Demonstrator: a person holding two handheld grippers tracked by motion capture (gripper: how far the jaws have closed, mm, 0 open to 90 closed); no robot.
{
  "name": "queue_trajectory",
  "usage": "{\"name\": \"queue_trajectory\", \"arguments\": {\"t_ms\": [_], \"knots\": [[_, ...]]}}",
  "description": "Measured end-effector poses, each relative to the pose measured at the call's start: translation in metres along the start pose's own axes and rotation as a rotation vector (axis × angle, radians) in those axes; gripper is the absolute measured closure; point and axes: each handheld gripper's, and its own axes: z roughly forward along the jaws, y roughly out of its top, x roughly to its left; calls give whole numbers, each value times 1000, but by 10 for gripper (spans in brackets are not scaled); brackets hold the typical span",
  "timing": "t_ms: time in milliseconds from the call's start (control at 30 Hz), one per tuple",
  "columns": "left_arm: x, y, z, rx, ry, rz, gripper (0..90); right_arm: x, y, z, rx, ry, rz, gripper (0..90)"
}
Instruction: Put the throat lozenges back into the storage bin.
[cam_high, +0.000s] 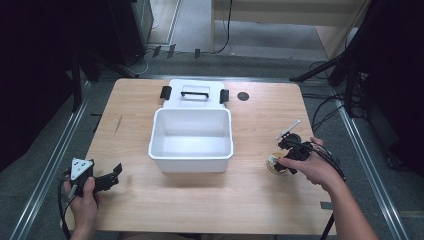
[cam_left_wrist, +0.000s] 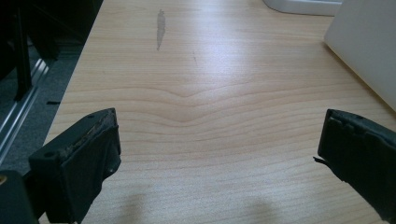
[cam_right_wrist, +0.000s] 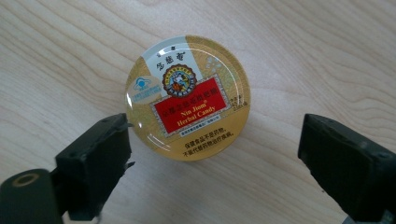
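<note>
A round gold candy tin (cam_right_wrist: 188, 98) with a red label lies flat on the wooden table (cam_high: 150, 205), at the right side (cam_high: 273, 164) in the high view. My right gripper (cam_right_wrist: 215, 128) hangs over it, pointing down, open, with the tin below and between the two jaws and neither pad touching it. In the high view the right gripper (cam_high: 284, 157) is in the person's right hand just above the tin. My left gripper (cam_high: 114, 176) rests low near the table's front left corner, open and holding nothing (cam_left_wrist: 222, 116).
An open white box (cam_high: 190, 112) stands in the middle of the table, its lid (cam_high: 195, 92) with black latches lying behind it. The box's wall (cam_left_wrist: 369, 51) shows to the right of the left gripper. A small black disc (cam_high: 243, 96) lies near the far edge.
</note>
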Motion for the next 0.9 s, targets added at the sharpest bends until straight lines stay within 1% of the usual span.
{"name": "queue_trajectory", "arguments": {"t_ms": [67, 100, 133, 167, 267, 300, 433, 533, 633, 733, 800, 867, 900], "knots": [[0, 0, 0, 2, -2, 2, 0, -2, 7, 1, 58, 31, 9, 0], [0, 0, 0, 0, -2, 1, 0, -2, 10, 2, 78, 42, 23, 0], [0, 0, 0, 0, -2, 1, 0, -2, 10, 2, 78, 42, 23, 0], [0, 0, 0, 1, -3, 2, 0, -1, 14, 3, 91, 43, 33, 0], [0, 0, 0, 1, -3, 2, 0, 1, 17, 5, 94, 38, 34, 0], [0, 0, 0, 1, -4, 2, 0, 3, 19, 8, 102, 38, 24, 0], [0, 0, 0, 2, -4, 3, 0, 7, 21, 15, 123, 33, 24, 0], [0, 0, 0, 2, -5, 3, 0, 8, 23, 19, 141, 31, 37, 0], [0, 0, 0, 2, -4, 4, 0, 10, 24, 24, 150, 39, 43, 0], [0, 0, 0, 2, -5, 4, 0, 10, 25, 26, 152, 33, 36, 2], [0, 0, 0, 2, -4, 6, 0, 13, 27, 30, 157, 7, 49, 55], [0, 0, 0, 2, -4, 6, 0, 12, 27, 33, 155, -3, 47, 80], [0, 0, 0, 2, -5, 5, 0, 13, 28, 33, 160, -2, 55, 98]]}}
